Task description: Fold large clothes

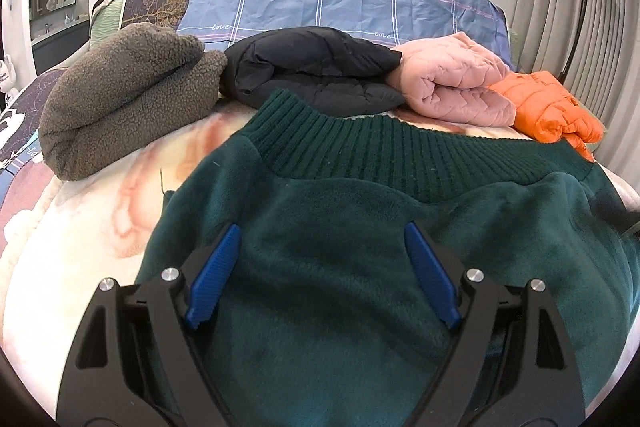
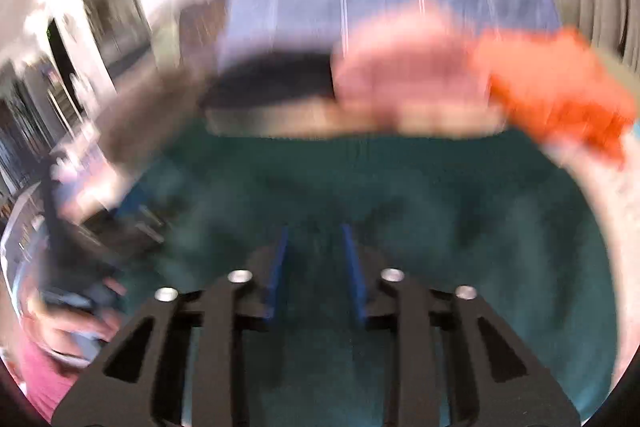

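The dark green fleece sweater (image 1: pixel 360 227) lay spread on the pale blanket (image 1: pixel 80 247) of the bed, ribbed band toward the pillows. The left gripper (image 1: pixel 322 247) hung just over the fleece with its blue pads (image 1: pixel 216 275) wide apart, the cloth lying under the gap, nothing pinched. In the right wrist view the right gripper (image 2: pixel 314 247) had its jaws drawn close, a narrow gap between the pads (image 2: pixel 278 267), green cloth showing in that gap; the blur hid whether they gripped it. The sharp left view showed the folded pile beyond: a grey-brown fleece (image 1: pixel 128 99), a black jacket (image 1: pixel 312 67), a pink quilted one (image 1: pixel 456 79) and an orange puffer (image 1: pixel 556 107). The right view alone showed a hand (image 2: pixel 76 327) and pink sleeve (image 2: pixel 40 379) at lower left
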